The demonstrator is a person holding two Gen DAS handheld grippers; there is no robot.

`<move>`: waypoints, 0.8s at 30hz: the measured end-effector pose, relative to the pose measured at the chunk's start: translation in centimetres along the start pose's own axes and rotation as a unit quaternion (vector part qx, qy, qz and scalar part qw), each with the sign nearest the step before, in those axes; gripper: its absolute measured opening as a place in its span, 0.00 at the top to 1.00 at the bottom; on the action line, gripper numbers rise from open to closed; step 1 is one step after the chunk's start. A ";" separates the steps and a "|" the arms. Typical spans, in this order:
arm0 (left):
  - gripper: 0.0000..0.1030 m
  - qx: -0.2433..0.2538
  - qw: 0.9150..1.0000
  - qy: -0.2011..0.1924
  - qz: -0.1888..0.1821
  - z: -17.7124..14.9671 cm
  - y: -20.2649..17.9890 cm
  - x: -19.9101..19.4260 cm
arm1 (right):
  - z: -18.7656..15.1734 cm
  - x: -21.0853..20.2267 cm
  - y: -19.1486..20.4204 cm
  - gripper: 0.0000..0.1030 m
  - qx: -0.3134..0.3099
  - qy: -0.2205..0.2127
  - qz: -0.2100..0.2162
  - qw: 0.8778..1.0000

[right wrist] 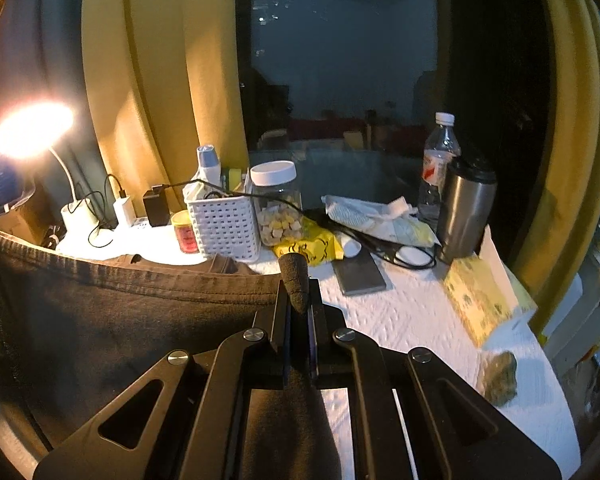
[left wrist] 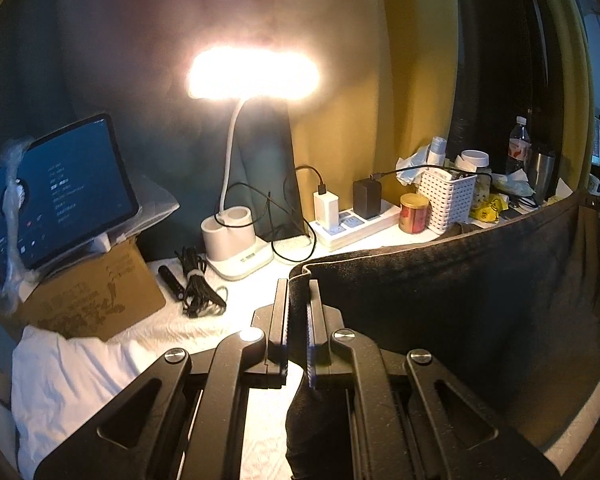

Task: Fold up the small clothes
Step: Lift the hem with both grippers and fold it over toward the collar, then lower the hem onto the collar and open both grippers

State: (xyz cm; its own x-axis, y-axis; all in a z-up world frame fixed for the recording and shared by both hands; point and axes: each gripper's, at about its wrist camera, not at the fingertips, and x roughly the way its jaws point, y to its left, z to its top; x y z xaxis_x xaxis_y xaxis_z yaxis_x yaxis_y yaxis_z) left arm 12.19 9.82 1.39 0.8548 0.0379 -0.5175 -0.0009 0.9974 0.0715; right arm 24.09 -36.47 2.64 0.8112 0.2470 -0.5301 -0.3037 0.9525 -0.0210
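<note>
Left wrist view: the left claw pinches 1 corner of a dark garment, lifted above the white-covered bench; right wrist view: the right claw pinches the garment's other corner beside a white basket

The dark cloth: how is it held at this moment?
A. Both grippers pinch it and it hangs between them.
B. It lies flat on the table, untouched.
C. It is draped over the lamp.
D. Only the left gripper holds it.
A: the left gripper and the right gripper are each shut on an edge of the dark cloth, which spans between them above the table.
</note>
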 end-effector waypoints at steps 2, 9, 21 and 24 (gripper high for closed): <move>0.95 0.007 1.000 0.000 0.000 0.4 0.0 0.7 | 0.5 0.7 0.0 0.93 -0.002 -0.002 -0.001 1.000; 0.95 0.016 1.000 -0.004 0.002 1.7 0.4 3.2 | 2.2 3.0 -0.2 0.93 -0.005 -0.010 -0.001 1.000; 0.95 0.038 0.999 -0.013 0.005 4.5 0.9 7.7 | 4.1 7.4 -0.8 0.93 -0.012 -0.011 -0.008 1.000; 0.95 0.038 0.999 -0.011 0.002 5.0 1.1 9.1 | 4.5 8.5 -1.0 0.93 -0.017 -0.012 -0.016 1.000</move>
State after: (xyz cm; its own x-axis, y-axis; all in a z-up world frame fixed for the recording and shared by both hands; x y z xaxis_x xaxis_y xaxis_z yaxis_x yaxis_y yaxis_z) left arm 22.62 10.94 1.03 0.8663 0.0396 -0.4979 0.0347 0.9897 0.1390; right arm 33.53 -34.52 1.98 0.8319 0.2217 -0.5088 -0.2947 0.9533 -0.0664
